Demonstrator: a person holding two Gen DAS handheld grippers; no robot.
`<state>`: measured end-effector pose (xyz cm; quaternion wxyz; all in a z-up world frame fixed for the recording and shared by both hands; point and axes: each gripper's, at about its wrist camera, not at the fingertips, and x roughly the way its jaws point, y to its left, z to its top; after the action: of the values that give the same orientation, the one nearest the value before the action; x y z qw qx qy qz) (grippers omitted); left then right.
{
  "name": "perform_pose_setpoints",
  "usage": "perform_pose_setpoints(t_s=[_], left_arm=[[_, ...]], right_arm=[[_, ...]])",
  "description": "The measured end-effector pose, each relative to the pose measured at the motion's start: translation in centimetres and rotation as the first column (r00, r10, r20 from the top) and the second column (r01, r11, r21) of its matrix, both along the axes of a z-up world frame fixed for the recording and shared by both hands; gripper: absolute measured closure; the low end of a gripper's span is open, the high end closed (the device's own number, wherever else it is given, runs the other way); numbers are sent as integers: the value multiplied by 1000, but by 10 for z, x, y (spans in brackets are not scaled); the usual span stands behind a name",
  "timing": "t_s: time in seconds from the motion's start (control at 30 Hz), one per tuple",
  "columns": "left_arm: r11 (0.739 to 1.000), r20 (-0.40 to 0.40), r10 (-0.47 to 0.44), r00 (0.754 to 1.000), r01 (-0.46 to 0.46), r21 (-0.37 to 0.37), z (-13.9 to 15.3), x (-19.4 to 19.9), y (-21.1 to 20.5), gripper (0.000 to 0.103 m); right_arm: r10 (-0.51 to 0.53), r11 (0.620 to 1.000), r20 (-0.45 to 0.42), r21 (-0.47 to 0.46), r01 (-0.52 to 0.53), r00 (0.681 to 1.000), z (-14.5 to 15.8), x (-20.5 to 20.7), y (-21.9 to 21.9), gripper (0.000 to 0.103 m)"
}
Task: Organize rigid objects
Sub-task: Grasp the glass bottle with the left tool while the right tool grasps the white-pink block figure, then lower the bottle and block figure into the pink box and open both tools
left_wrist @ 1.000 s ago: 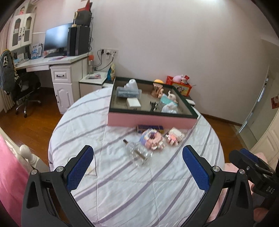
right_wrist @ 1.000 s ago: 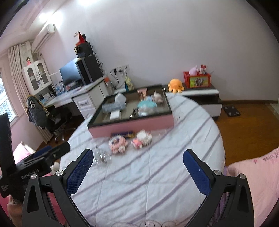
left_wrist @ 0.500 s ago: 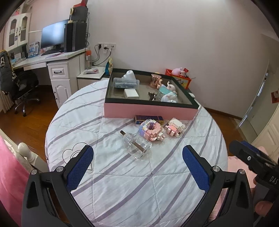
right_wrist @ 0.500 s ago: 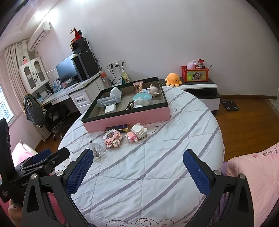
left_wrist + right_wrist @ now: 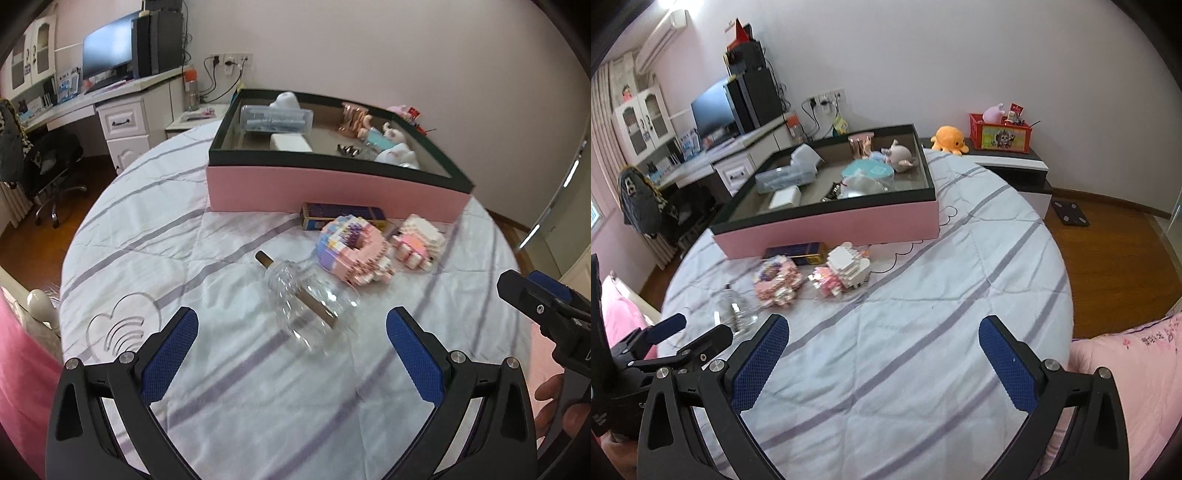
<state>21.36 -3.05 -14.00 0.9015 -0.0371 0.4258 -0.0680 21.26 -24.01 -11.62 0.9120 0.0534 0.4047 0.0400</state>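
Right, my left gripper [image 5: 291, 354] gapes wide with nothing in it, just short of the clear bottle [image 5: 308, 306] lying on the bedspread [image 5: 240, 406]. It looks light, slick and brittle; I'd pinch its ribbed body gently. My right gripper [image 5: 882, 356], likewise spread, carries nothing.

- Right claw [image 5: 882, 350] spread wide, empty, over striped round bed [image 5: 923, 314].
- Pink box [image 5: 831, 221] at far side; dark tin [image 5: 798, 253] touching its front wall.
- Two brick models [image 5: 775, 280] [image 5: 846, 271], glass bottle [image 5: 733, 314] near left claw [image 5: 689, 334].
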Motion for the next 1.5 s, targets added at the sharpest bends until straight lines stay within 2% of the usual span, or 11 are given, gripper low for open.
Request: perform_pose_setpoints(t_s=[0.2,0.3,0.4,0.5,0.53,0.6,0.63,0.7,0.73,1.13,1.5], left_arm=[[999,-52,9,999,-6,54,-20,25,-4,0],[999,-45,-10,999,12,35,-19,28,-1,4],[1000,-38,-12,999,12,23,-17,33,7,19],[1000,-33,-15,999,15,8,-16,34,14,31],[1000,-30,-13,999,13,11,-16,34,16,39],[1000,-26,-13,1000,13,-9,-16,33,20,39],[1000,-22,-12,1000,11,-24,-16,32,23,39],[999,-19,-10,1000,9,-33,-16,31,24,39],[999,-17,-10,1000,9,-36,-15,30,24,39],[998,2,-11,1000,11,-56,-1,10,32,39],[997,123,-46,991,53,-56,54,4,35,39]], right_arm=[[12,998,-57,-58,-15,998,-19,36,11,0],[33,997,-88,-67,-39,996,-30,55,18,0],[87,993,-122,-68,-95,989,-39,69,30,0],[107,986,-139,-110,-123,984,-48,77,40,0],[105,984,-135,-126,-123,985,-51,78,42,0],[101,984,-112,-133,-115,989,-50,77,42,5],[101,985,-103,-131,-114,990,-48,76,42,12],[102,983,-85,-145,-113,991,-45,75,42,39],[101,983,-83,-146,-112,991,-44,74,42,44],[98,994,-36,-39,-100,995,-22,47,23,44],[138,990,56,26,-139,989,27,31,23,44]])
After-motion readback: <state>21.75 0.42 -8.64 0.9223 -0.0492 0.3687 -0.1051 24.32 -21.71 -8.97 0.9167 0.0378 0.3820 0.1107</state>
